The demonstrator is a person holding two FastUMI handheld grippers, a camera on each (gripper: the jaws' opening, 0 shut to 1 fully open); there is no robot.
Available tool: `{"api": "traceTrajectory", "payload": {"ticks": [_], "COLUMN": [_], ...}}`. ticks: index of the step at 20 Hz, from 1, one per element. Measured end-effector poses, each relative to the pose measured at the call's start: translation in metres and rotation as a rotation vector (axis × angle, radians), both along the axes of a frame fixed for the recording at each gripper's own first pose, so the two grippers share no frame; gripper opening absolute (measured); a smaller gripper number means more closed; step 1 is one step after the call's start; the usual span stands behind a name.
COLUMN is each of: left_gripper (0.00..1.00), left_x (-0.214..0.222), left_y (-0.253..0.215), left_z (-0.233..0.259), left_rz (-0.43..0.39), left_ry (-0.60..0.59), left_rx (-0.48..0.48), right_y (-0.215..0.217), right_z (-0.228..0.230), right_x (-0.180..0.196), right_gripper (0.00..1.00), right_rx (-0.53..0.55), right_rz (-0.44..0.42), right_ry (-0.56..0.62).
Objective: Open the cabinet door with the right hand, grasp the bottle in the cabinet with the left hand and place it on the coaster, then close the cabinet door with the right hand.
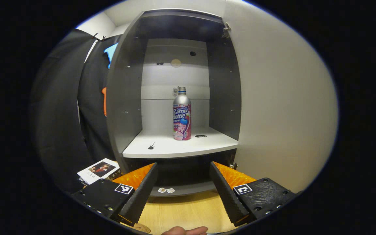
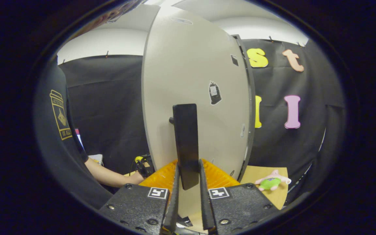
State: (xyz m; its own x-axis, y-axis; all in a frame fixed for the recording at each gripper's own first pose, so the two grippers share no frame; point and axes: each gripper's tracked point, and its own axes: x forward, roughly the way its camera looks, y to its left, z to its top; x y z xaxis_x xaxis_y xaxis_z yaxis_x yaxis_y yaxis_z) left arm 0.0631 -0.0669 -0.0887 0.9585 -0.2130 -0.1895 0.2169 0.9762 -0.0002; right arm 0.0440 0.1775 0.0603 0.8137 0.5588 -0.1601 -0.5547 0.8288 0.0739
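Bottle upright on white shelf; left tool wide; right tool clamps door handle.

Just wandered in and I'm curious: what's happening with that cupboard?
A person works two tools. The right hand-held gripper is clamped on the flat black handle of the pale cabinet door, which stands open. The left hand-held gripper, open, faces the silver bottle with the pink label, upright on the white shelf.
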Motion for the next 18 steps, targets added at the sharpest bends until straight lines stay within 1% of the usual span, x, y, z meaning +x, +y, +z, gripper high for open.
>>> {"api": "traceTrajectory", "payload": {"ticks": [1,2,3,6,7,8,10,12,14,18], "left_gripper": [0.95,1.0,0.96,0.96,0.96,0.96,0.96,0.96,0.96,0.96], "left_x": [0.003,0.008,0.012,0.03,0.038,0.045,0.058,0.074,0.093,0.136], "left_y": [-0.003,-0.008,-0.013,-0.022,-0.025,-0.028,-0.032,-0.034,-0.031,-0.025], "left_z": [-0.004,-0.006,-0.003,0.008,0.013,0.018,0.029,0.035,0.04,0.053], "left_rz": [0.004,0.001,-0.002,-0.012,-0.015,-0.022,-0.015,-0.007,0.018,0.059], "left_ry": [0.018,0.031,0.03,-0.003,-0.019,-0.035,-0.07,-0.089,-0.101,-0.13], "left_rx": [0.004,-0.001,-0.007,0.012,0.02,0.025,0.041,0.044,0.04,0.043], "right_y": [-0.001,-0.003,-0.009,-0.026,-0.028,-0.029,-0.035,-0.044,-0.055,-0.087], "right_z": [-0.005,-0.007,-0.007,-0.004,-0.004,-0.004,-0.004,-0.002,-0.001,-0.003], "right_x": [0.003,0.005,0.005,-0.002,-0.006,-0.009,-0.014,-0.021,-0.028,-0.027], "right_gripper": [0.4,0.46,0.47,0.73,0.75,0.81,0.86,0.88,0.88,0.88], "right_rx": [-0.016,-0.026,-0.03,-0.014,0.008,0.027,0.055,0.064,0.06,0.057], "right_rz": [-0.044,-0.077,-0.121,-0.214,-0.231,-0.245,-0.285,-0.329,-0.386,-0.52], "right_ry": [0.003,-0.002,-0.014,-0.023,-0.015,-0.01,-0.011,-0.021,-0.028,-0.021]}}
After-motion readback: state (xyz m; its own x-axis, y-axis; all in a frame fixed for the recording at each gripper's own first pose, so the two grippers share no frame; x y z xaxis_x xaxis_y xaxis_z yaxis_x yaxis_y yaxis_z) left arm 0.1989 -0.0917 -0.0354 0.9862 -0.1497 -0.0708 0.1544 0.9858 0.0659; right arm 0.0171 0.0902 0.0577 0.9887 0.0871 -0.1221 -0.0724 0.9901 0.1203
